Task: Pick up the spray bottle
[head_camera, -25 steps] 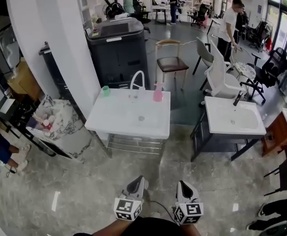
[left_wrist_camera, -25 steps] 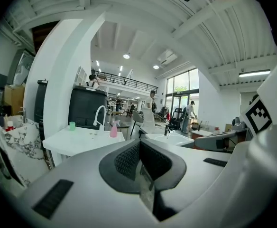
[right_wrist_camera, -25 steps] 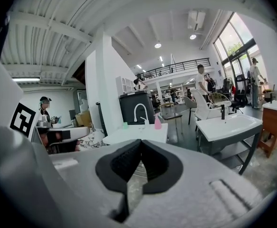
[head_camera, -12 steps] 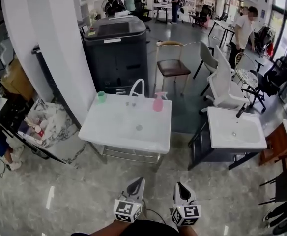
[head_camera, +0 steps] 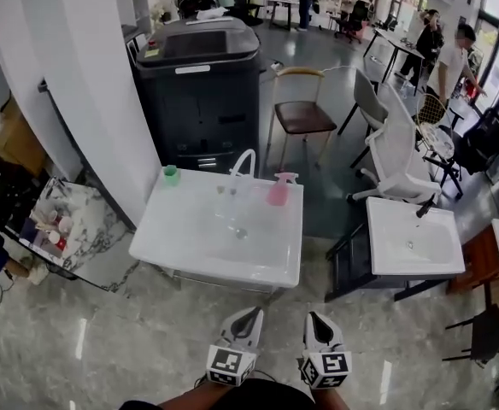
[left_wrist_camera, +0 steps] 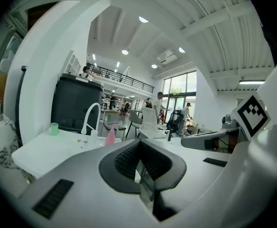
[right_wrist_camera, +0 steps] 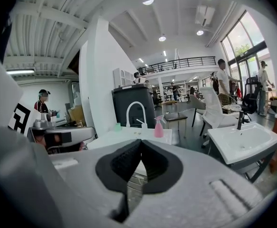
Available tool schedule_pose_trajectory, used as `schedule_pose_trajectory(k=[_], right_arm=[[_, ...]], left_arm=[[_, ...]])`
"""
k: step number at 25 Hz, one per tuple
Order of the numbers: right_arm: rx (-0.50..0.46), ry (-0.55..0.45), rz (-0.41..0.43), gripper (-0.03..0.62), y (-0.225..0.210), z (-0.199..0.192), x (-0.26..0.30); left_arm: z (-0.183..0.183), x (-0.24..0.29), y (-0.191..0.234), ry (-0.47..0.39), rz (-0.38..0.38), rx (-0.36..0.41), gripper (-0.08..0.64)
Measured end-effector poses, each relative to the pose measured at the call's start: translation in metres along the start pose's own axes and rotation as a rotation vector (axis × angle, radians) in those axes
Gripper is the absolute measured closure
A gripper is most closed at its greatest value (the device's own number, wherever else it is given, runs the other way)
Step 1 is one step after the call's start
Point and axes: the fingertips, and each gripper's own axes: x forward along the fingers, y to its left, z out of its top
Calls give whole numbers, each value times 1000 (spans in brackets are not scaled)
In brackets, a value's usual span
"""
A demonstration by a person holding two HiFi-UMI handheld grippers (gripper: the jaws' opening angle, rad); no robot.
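The pink spray bottle (head_camera: 278, 190) stands upright at the back right of a white basin table (head_camera: 190, 246), beside a white arched faucet (head_camera: 243, 162). The left gripper view shows the bottle (left_wrist_camera: 110, 136) small and far ahead, and so does the right gripper view (right_wrist_camera: 159, 127). My left gripper (head_camera: 250, 314) and right gripper (head_camera: 313, 318) are side by side at the bottom of the head view, short of the table's near edge. Both point toward the table. Both are shut with nothing between the pads (left_wrist_camera: 129, 158) (right_wrist_camera: 129, 158).
A green cup (head_camera: 171, 174) sits at the table's back left. Behind the table is a tall black machine (head_camera: 200, 84), and a white column (head_camera: 70, 84) stands at left. A second white basin (head_camera: 412, 242) stands at right, with chairs (head_camera: 305, 114) and people beyond. Clutter (head_camera: 61, 220) lies at left.
The basin table and bottle have come closer and lower in the head view as I move toward them. Both grippers stay shut and side by side.
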Motion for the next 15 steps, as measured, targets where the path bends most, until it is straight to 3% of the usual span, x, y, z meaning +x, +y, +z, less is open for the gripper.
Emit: schedule_pose_trajectory(k=[10, 15], right_arm=[[-2, 5, -49, 594, 3, 35, 86], [22, 16, -53, 594, 12, 33, 117]], left_arm=[[28, 64, 75, 2, -65, 19, 543], [31, 90, 105, 6, -75, 9, 543]])
